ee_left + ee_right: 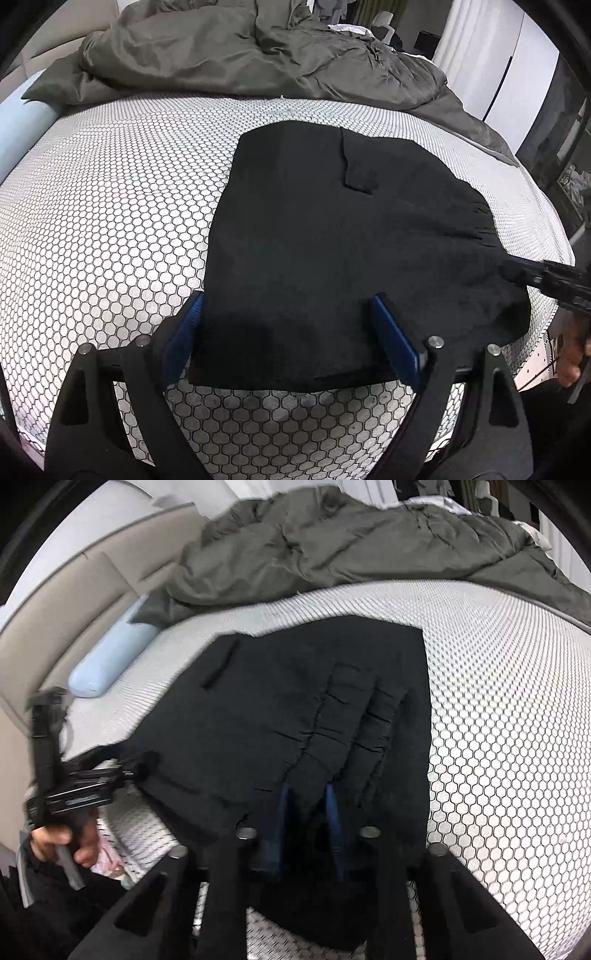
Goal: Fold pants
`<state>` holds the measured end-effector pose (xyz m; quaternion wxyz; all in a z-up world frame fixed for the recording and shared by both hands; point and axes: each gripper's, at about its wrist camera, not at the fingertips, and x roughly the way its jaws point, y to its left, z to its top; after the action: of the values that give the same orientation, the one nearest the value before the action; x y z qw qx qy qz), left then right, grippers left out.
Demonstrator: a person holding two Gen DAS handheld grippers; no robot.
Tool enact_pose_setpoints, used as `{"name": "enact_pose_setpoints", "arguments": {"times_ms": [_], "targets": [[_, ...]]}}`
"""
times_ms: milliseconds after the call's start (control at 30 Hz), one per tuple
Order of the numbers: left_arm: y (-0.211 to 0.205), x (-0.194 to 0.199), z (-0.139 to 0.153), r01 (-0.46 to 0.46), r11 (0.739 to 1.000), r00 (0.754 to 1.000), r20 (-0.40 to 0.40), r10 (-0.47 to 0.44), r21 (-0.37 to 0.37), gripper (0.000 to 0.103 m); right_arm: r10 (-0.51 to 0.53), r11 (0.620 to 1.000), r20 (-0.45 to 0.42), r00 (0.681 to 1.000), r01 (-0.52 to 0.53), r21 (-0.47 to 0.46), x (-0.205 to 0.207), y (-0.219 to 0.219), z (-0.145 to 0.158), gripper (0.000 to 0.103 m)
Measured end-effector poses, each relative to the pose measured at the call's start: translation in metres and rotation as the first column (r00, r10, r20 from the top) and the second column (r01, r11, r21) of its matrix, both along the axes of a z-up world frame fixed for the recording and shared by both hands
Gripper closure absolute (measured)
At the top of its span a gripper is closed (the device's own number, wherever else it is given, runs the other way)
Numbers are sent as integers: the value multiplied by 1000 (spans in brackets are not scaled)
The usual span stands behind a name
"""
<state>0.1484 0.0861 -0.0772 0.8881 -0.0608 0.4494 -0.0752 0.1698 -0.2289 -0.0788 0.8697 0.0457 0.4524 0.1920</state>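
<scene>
Black pants (332, 236) lie folded flat on the honeycomb-patterned mattress (110, 221). My left gripper (290, 325) is open, its blue pads spread wide over the near edge of the pants. The right gripper appears at the right edge of the left wrist view (554, 277), at the elastic waistband. In the right wrist view the pants (277, 709) fill the middle, and my right gripper (308, 812) has its blue pads closed on a bunch of the gathered waistband fabric. The left gripper (136, 768) shows at the left, at the pants' edge.
A crumpled grey-green duvet (240, 55) lies across the far side of the bed. A light blue bolster (110, 661) rests by the beige headboard (55, 602). White wardrobe doors (498, 74) stand at the right beyond the bed.
</scene>
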Motion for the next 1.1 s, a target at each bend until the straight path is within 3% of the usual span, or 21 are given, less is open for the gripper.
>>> {"name": "enact_pose_setpoints", "arguments": {"times_ms": [100, 167, 233, 333, 367, 567, 633, 667, 700, 833, 967, 1033, 1100], "targets": [[1, 2, -1, 1, 1000, 1000, 0, -1, -3, 16, 7, 999, -1, 1000, -7, 48, -10, -11, 7, 83], [0, 1, -2, 4, 1000, 1000, -3, -4, 9, 16, -9, 999, -45, 999, 10, 41, -8, -18, -1, 79], [-1, 2, -2, 6, 1000, 1000, -1, -6, 10, 16, -21, 995, -91, 996, 30, 97, -9, -30, -9, 77], [-1, 4, -2, 4, 1000, 1000, -2, -4, 7, 16, -17, 985, -94, 995, 33, 172, -12, -40, -5, 63], [-1, 4, -2, 4, 1000, 1000, -1, -4, 6, 16, -15, 982, -90, 996, 32, 187, -12, -43, -4, 54], [-3, 3, -2, 1, 1000, 1000, -4, -1, 4, 16, 32, 966, -139, 990, 5, 260, 2, -39, -14, 39], [-3, 4, -2, 1, 1000, 1000, -5, -1, 3, 16, 26, 966, -154, 988, 15, 258, 10, -33, -18, 39], [-3, 4, -2, 1, 1000, 1000, -5, -1, 3, 16, 21, 969, -157, 987, 18, 248, 12, -30, -19, 45], [-3, 4, -2, 1, 1000, 1000, -4, -1, 3, 16, 10, 974, -153, 988, 24, 224, 13, -28, -21, 61], [2, 2, 3, -3, 1000, 1000, 13, 3, -26, 16, 11, 983, -58, 998, 0, 183, 1, -14, -2, 93], [14, -3, 12, -7, 996, 999, 40, 11, -94, 16, 49, 974, 51, 998, -59, 217, -26, -9, 39, 95], [16, -2, 10, -10, 995, 999, 31, 13, -95, 16, 46, 972, 17, 999, -49, 229, -29, -13, 33, 95], [14, 1, 3, -19, 998, 1000, 2, 19, -61, 16, 14, 981, -60, 998, -2, 192, -25, -18, 6, 92]]}}
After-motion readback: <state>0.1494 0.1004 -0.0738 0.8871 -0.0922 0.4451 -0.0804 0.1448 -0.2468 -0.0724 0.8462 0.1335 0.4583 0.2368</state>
